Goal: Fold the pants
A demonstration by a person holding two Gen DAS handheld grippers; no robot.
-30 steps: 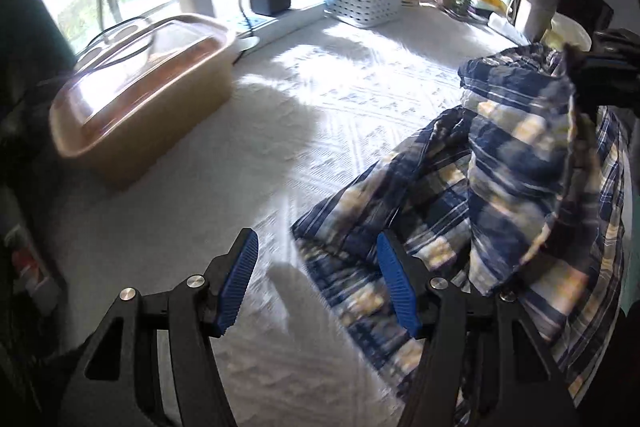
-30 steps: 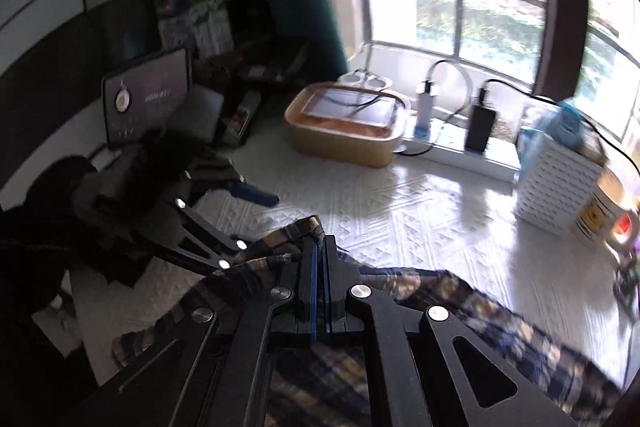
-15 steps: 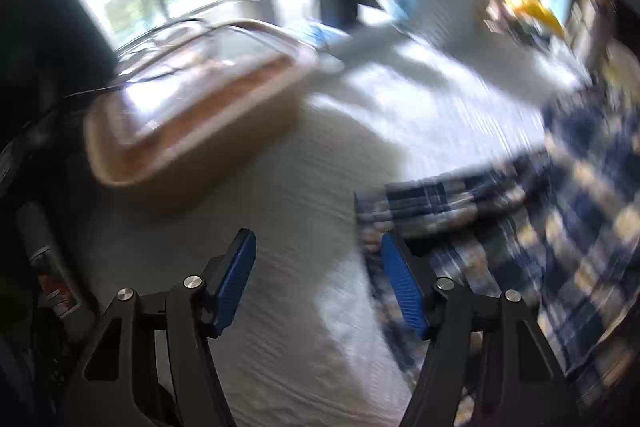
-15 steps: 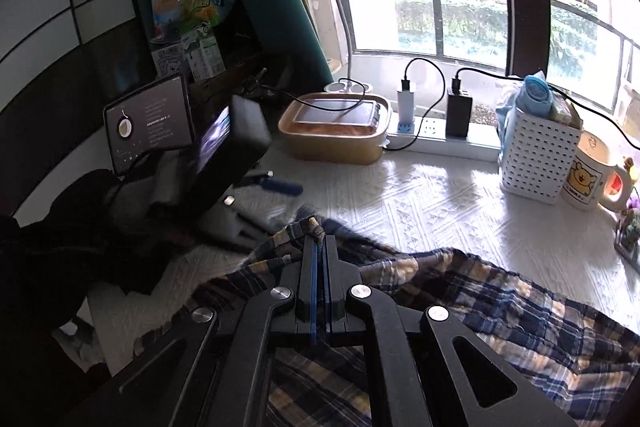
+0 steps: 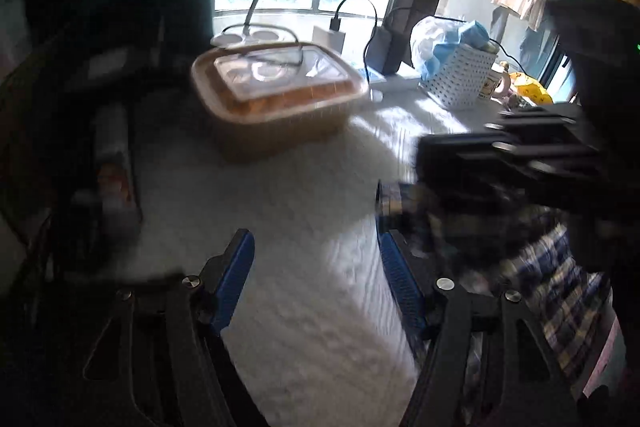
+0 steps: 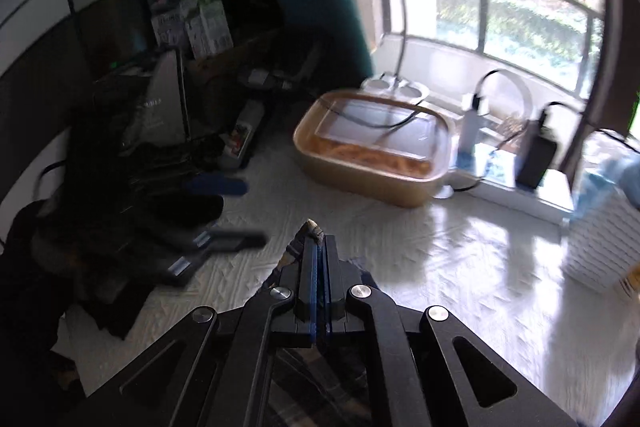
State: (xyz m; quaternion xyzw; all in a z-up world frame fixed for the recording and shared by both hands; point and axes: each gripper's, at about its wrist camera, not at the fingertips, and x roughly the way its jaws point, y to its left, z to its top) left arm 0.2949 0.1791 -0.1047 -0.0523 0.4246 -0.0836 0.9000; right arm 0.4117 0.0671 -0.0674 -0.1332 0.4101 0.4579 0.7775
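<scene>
The blue plaid pants (image 5: 556,283) lie on the white textured table at the right of the left wrist view. My left gripper (image 5: 316,279) is open and empty, just left of the pants' edge. My right gripper (image 6: 318,255) is shut on a bunched edge of the pants (image 6: 310,229), which pokes out past its fingertips. The right gripper also shows as a dark blurred shape in the left wrist view (image 5: 520,163), holding cloth above the table. The left gripper appears blurred at the left of the right wrist view (image 6: 216,215).
A lidded tan food container (image 5: 276,95) stands at the back of the table (image 5: 304,211). A white perforated basket (image 5: 460,79), chargers (image 6: 536,155) and a mug stand along the window side. Dark clutter and a tablet (image 6: 160,107) crowd the left edge.
My right gripper has carried the pants' edge toward the left, near the left gripper. My left gripper has swung left, away from the cloth, still open.
</scene>
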